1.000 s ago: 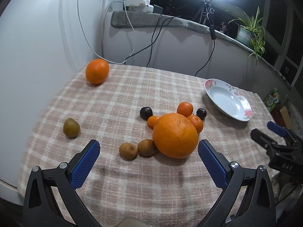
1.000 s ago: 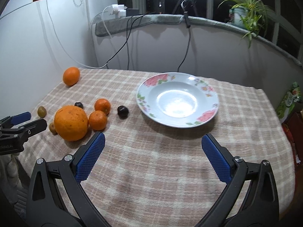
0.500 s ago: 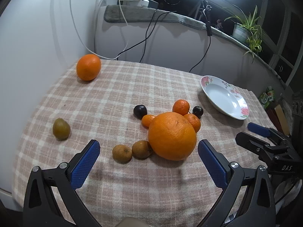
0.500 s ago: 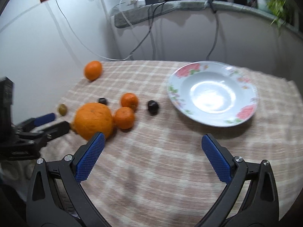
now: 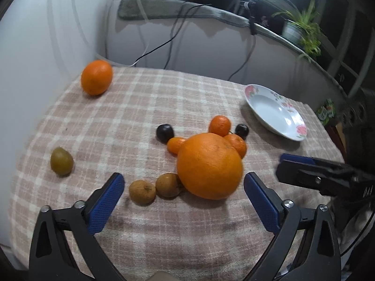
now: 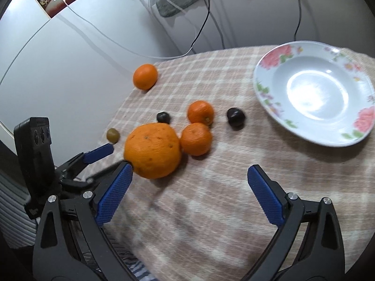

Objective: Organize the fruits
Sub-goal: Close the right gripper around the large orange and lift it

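Note:
A big orange [image 5: 209,165] [image 6: 152,150] lies mid-table with small tangerines [image 5: 219,125] [image 6: 196,138], two dark plums [image 5: 164,132] [image 6: 235,116] and two brown fruits [image 5: 142,191] around it. A second orange [image 5: 96,77] [image 6: 145,76] lies far left, a green-brown fruit [image 5: 61,161] at the left edge. A flowered white plate [image 5: 275,112] [image 6: 314,92] sits empty at the right. My left gripper [image 5: 184,201] is open, just short of the big orange. My right gripper [image 6: 189,194] is open, empty, near the big orange's right side.
The table wears a pink checked cloth [image 5: 145,107]. A white wall [image 5: 35,58] borders the left edge. Cables [image 5: 168,39] hang over the back ledge. A potted plant [image 5: 302,30] stands on the ledge at the right.
Both grippers moved closer to the fruit cluster. The right gripper swung left, from facing the plate to facing the big orange. No fruit moved.

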`<state>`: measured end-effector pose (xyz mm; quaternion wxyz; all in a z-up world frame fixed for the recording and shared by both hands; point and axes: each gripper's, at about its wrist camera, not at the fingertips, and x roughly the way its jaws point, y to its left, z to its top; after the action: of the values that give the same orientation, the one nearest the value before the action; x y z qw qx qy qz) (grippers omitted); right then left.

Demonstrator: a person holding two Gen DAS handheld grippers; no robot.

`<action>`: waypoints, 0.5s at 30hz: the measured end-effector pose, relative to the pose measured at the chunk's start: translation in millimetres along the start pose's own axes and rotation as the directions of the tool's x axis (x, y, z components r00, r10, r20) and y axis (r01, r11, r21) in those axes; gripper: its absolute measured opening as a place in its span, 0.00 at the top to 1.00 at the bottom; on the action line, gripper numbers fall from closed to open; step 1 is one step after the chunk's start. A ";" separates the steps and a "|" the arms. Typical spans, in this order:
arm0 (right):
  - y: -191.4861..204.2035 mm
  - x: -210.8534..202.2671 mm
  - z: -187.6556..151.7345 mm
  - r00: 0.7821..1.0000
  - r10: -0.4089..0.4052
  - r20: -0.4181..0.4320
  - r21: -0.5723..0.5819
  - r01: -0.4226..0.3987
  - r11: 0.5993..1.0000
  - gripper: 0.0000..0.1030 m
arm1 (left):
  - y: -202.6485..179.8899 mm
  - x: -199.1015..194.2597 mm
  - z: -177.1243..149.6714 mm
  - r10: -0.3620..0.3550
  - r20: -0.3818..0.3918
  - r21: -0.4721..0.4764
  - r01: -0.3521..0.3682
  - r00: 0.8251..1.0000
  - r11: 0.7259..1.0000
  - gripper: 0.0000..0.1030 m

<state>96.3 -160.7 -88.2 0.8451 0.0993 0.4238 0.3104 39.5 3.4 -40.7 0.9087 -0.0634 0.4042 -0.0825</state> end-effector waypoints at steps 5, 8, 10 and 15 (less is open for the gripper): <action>1.7 14.0 6.8 0.993 0.105 -0.054 0.082 -0.100 0.992 0.08 | -15.8 -0.7 -0.5 -0.012 0.017 0.091 0.010 1.000 0.996 0.09; 3.5 21.3 12.1 0.990 0.129 -0.065 0.108 -0.122 0.987 0.12 | -18.0 3.6 0.8 -0.024 0.008 0.109 0.023 1.000 0.994 0.09; 5.7 28.3 14.1 0.988 0.135 -0.079 0.113 -0.126 0.986 0.15 | -17.8 6.5 2.2 -0.028 0.001 0.110 0.028 1.000 0.993 0.09; 6.1 48.9 17.3 0.977 0.178 -0.118 0.155 -0.159 0.975 0.23 | -14.9 13.0 5.8 -0.067 -0.011 0.099 0.068 0.998 0.993 0.13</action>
<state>129.0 -124.4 -106.9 0.7766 0.1752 0.4900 0.3552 50.9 -13.5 -43.5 0.9059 -0.0316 0.4008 -0.1333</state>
